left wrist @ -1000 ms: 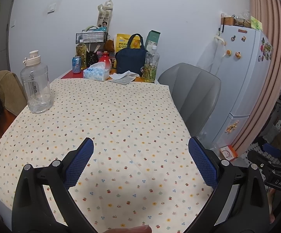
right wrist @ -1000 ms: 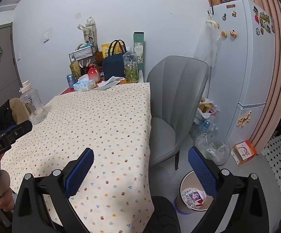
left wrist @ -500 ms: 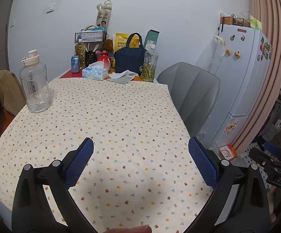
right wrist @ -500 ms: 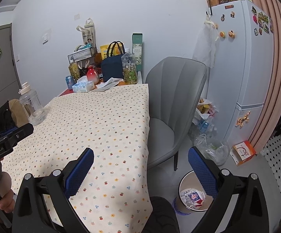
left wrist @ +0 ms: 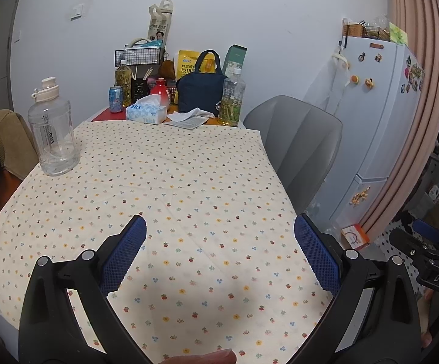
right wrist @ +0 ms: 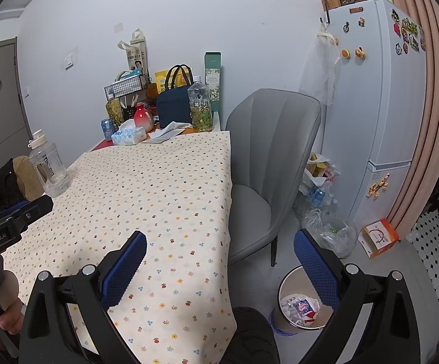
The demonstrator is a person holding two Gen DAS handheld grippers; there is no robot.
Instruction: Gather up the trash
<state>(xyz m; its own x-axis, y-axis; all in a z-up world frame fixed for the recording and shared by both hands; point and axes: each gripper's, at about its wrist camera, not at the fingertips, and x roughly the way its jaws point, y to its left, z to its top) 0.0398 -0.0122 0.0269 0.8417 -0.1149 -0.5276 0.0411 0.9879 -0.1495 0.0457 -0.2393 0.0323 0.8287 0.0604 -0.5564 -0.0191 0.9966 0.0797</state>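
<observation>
My left gripper point(left wrist: 219, 239) is open and empty above the near part of the table with the flowered cloth point(left wrist: 170, 188). My right gripper point(right wrist: 219, 251) is open and empty over the table's right edge. A round white trash bin point(right wrist: 289, 300) with wrappers inside stands on the floor, low right in the right wrist view. Crumpled white paper point(left wrist: 189, 116) lies at the table's far end, also in the right wrist view point(right wrist: 167, 130). The left gripper's body point(right wrist: 10, 221) shows at the left of the right wrist view.
A clear water jug point(left wrist: 52, 133) stands at the table's left edge. A tissue box point(left wrist: 146, 113), blue can point(left wrist: 115, 98), bottles and navy bag point(left wrist: 201, 91) crowd the far end. A grey chair point(right wrist: 268, 163), plastic bags point(right wrist: 325, 206) and fridge point(right wrist: 377, 106) are to the right.
Both grippers have drifted slightly back and down; the scene has shifted a little in each view. Both stay open and empty.
</observation>
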